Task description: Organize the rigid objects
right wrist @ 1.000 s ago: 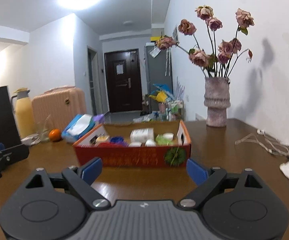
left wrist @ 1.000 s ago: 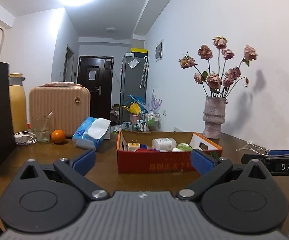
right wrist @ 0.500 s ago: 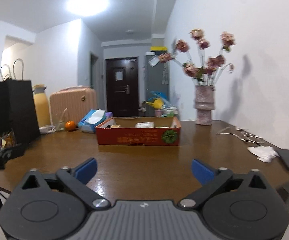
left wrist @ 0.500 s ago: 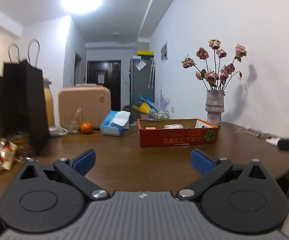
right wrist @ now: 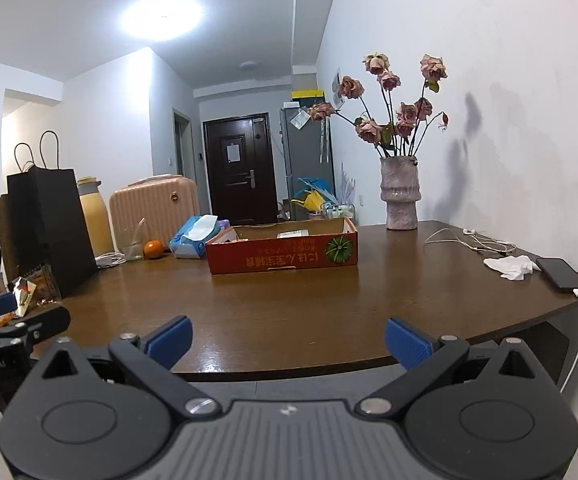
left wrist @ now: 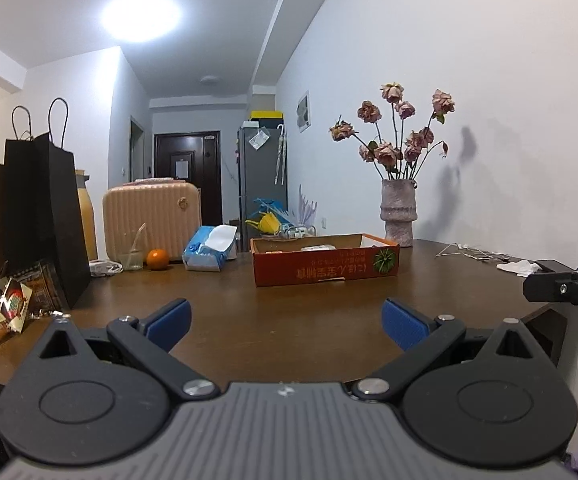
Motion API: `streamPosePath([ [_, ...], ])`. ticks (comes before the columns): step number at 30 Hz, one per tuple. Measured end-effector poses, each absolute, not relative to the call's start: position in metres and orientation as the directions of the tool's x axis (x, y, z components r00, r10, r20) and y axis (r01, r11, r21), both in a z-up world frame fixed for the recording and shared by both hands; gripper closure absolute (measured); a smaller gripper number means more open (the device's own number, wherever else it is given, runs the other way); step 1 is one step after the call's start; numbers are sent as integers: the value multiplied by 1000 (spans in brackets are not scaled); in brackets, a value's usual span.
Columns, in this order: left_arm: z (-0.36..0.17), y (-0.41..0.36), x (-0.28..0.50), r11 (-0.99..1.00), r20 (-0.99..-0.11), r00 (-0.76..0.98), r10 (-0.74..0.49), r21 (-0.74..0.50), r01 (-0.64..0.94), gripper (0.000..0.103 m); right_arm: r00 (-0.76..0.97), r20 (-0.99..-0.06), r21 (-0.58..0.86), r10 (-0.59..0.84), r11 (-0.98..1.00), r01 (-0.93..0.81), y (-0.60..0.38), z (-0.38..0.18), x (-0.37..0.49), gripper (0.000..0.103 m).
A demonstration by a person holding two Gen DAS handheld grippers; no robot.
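Near edge of the table: both claws hang at the near edge of the brown wooden table [right wrist: 289, 312], side by side, aimed across it.
Left gripper [left wrist: 285, 320]: released, blue pads wide apart, only bare tabletop between them.
Right gripper [right wrist: 287, 338]: released as well, jaws spread full, gripping nothing; its black tip also shows at the right edge of the left view.
Red cardboard box [right wrist: 283, 256]: stands mid-table, well apart from both claws, open at the top, printed text upside down on its front wall, a green round emblem at its right end.
Box contents: a white item [right wrist: 293, 234] and a few small things barely show above the rim; I cannot tell what they are.
Left of the box: a blue tissue pack [right wrist: 195, 238], an orange [right wrist: 153, 249], a clear glass [left wrist: 132, 258], then a pink suitcase [right wrist: 155, 212] and a yellow flask [right wrist: 93, 216] behind.
Far left: a black paper bag [right wrist: 47, 228] standing upright, shiny snack packets [left wrist: 5, 308] lying at its foot.
Right side: a pink vase of dried roses [right wrist: 401, 194] by the wall, white earphone cable [right wrist: 473, 242], a crumpled tissue [right wrist: 511, 266], a dark phone [right wrist: 561, 274] on a charging lead near the table's corner.
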State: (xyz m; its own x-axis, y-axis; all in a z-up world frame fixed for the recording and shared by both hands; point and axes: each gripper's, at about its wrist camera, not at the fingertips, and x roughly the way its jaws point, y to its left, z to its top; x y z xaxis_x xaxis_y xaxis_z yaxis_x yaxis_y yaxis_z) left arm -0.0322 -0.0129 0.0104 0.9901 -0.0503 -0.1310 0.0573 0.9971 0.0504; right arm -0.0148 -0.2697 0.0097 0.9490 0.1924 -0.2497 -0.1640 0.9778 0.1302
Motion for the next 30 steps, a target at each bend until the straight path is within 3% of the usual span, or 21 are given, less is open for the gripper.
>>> streamPosePath([
  [30, 10, -11, -30, 997, -144, 988, -57, 43, 64, 0, 943, -257, 113, 212, 976, -188, -264, 10, -16, 0],
])
